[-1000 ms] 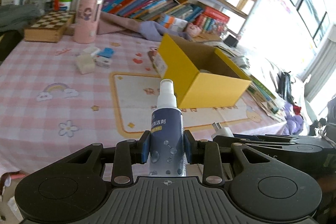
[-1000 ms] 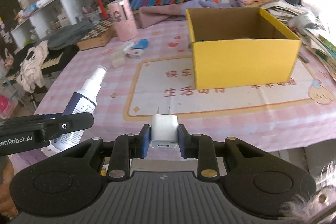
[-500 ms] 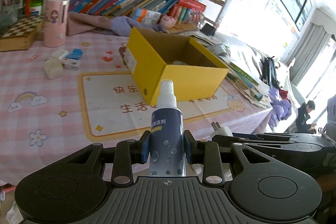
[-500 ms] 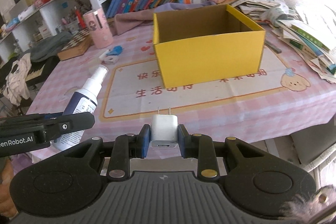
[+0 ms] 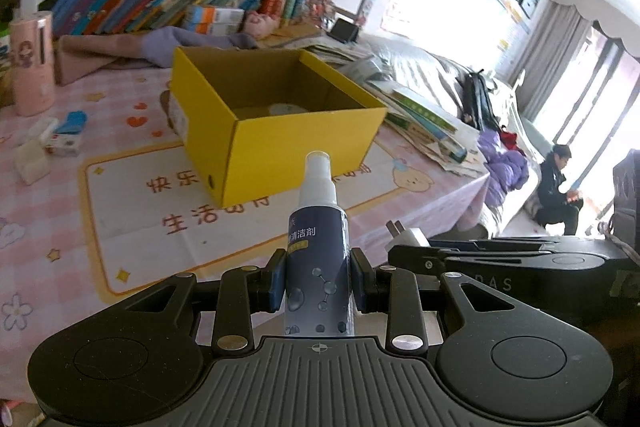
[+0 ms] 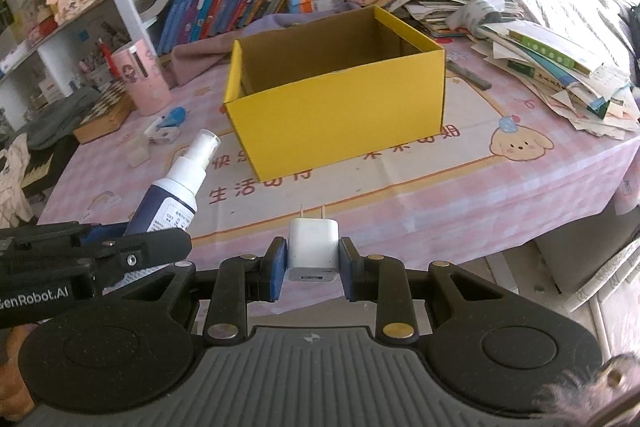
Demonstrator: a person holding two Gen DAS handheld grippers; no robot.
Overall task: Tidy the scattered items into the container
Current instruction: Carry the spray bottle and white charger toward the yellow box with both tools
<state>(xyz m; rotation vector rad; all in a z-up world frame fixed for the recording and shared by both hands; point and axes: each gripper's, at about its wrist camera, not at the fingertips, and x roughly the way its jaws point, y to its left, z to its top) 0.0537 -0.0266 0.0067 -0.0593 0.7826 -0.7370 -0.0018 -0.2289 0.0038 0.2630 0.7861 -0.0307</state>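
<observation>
Both grippers tilt downward, side by side, above the near edge of the worktop (image 6: 500, 187). The left gripper (image 5: 318, 285) is clamped on a dark blue spray bottle (image 5: 318, 259), white nozzle pointing forward. The right gripper (image 6: 313, 269) is closed tight around a white plug adapter (image 6: 313, 247), prongs forward. Beyond them an open yellow cardboard box (image 6: 340, 115) stands on a pink checked cloth. Left of the box lie small white and blue items (image 6: 166, 129), near a pink cylinder (image 6: 140, 83).
</observation>
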